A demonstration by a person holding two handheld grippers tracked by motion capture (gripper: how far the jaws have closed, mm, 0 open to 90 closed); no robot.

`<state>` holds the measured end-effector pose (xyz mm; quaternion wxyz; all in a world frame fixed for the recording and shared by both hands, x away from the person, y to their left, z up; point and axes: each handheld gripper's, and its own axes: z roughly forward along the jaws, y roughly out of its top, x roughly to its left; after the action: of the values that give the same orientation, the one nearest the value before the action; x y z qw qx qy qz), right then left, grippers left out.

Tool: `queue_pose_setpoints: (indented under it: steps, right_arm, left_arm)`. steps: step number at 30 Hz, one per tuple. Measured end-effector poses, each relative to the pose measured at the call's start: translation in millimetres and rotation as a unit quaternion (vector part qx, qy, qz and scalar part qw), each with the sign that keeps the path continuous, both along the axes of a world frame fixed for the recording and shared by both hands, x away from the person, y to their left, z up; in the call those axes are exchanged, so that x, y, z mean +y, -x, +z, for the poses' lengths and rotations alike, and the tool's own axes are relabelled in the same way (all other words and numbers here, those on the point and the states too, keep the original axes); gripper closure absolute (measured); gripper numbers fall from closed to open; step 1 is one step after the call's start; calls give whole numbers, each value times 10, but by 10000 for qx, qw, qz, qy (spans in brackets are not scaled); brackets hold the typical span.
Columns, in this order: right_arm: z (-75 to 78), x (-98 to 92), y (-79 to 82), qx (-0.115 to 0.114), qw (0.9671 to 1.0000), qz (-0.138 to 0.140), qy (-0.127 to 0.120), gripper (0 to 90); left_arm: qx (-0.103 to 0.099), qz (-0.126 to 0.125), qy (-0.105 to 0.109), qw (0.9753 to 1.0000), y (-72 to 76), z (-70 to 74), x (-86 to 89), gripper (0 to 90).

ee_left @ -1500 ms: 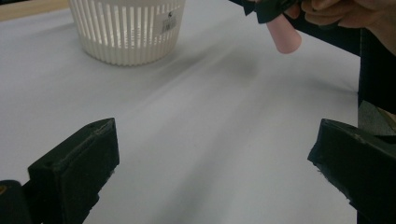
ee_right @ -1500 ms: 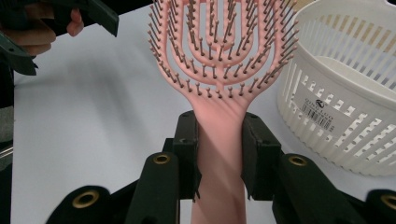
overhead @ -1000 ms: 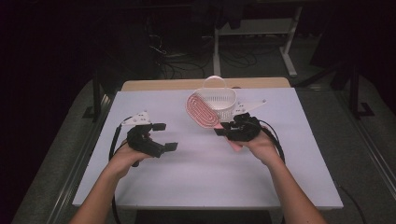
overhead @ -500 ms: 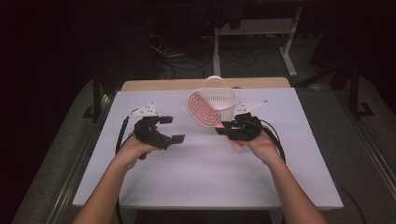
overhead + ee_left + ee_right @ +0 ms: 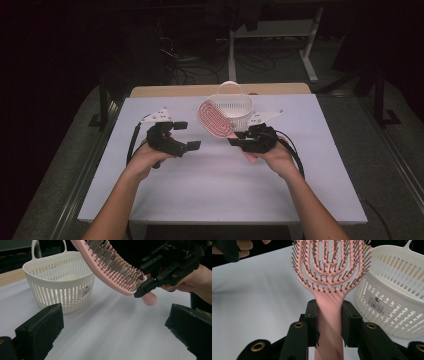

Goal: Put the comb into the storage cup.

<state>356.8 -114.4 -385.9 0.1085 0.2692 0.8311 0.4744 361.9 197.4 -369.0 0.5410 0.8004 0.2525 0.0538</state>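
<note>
While raised just beside the white slatted plastic basket (image 5: 233,109):
Right gripper (image 5: 239,139): clamped on pink vented plastic hairbrush (image 5: 214,120) handle.
Left gripper (image 5: 186,135): jaws wide, empty.

On the table (image 5: 200,200), the basket (image 5: 235,112) stands at twelve o'clock, near the far edge. The hairbrush (image 5: 214,120) is just at its eight o'clock, above the surface. Left gripper (image 5: 182,136) sits at nine o'clock of the brush, right gripper (image 5: 239,140) at four.

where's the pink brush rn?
In the high view the pink vented plastic hairbrush is held above the table's centre, its handle clamped in the right tool, with its head just left of the white slotted plastic basket.
</note>
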Motion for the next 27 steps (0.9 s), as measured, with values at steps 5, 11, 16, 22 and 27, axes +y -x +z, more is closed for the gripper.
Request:
queue_pose_setpoints:
  steps: [5,11,16,22,27]
  right_arm:
    - [-29,48,5,-21,10000,61,18,689]
    - [-48,91,17,-7,9999,131,26,689]
    - [-84,142,29,-20,9998,180,49,689]
    - [-106,202,50,-43,9996,266,24,689]
    - [-123,240,62,-41,9995,325,3,689]
  left_arm:
    - [125,-4,37,9999,-30,-28,-26,4]
    - [185,-17,17,9998,-35,-50,-83,4]
    - [196,37,-7,9998,-31,-47,-89,4]
    - [184,152,-67,9997,-37,-50,-93,4]
    - [198,220,-35,9996,-45,-47,-91,4]
